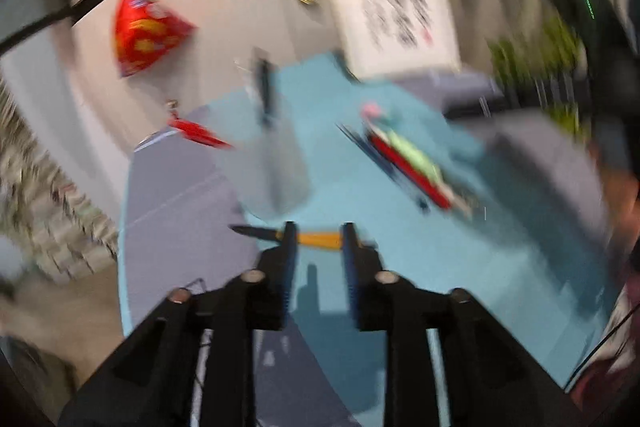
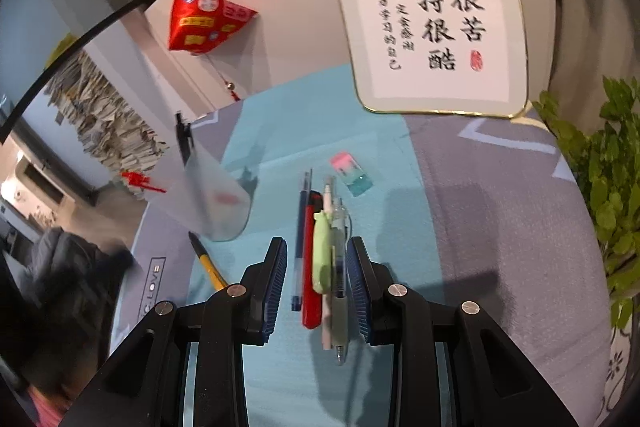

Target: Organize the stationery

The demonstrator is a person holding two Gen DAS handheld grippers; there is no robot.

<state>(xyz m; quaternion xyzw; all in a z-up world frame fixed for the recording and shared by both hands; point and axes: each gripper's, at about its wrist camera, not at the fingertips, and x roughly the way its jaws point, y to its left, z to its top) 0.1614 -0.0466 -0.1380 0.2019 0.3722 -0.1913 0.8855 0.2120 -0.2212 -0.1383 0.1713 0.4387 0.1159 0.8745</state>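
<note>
A row of pens lies on the teal mat (image 2: 280,115): a blue pen (image 2: 298,247), a red pen (image 2: 311,267), a green clip-like piece (image 2: 322,255) and a clear pen (image 2: 339,287). My right gripper (image 2: 317,247) is open and hovers over them. A pink and teal eraser (image 2: 351,174) lies beyond. A translucent cup (image 2: 212,199) holds a black pen (image 2: 183,139). A yellow and black pen (image 2: 208,263) lies beside the cup. In the blurred left wrist view my left gripper (image 1: 318,229) is open, with that yellow pen (image 1: 316,239) just past its tips and the cup (image 1: 276,163) beyond.
A framed calligraphy plaque (image 2: 432,11) leans at the back. A green plant (image 2: 600,187) stands at the right. A red ornament (image 2: 204,19) hangs on the wall. A grey mat (image 2: 500,207) surrounds the teal one.
</note>
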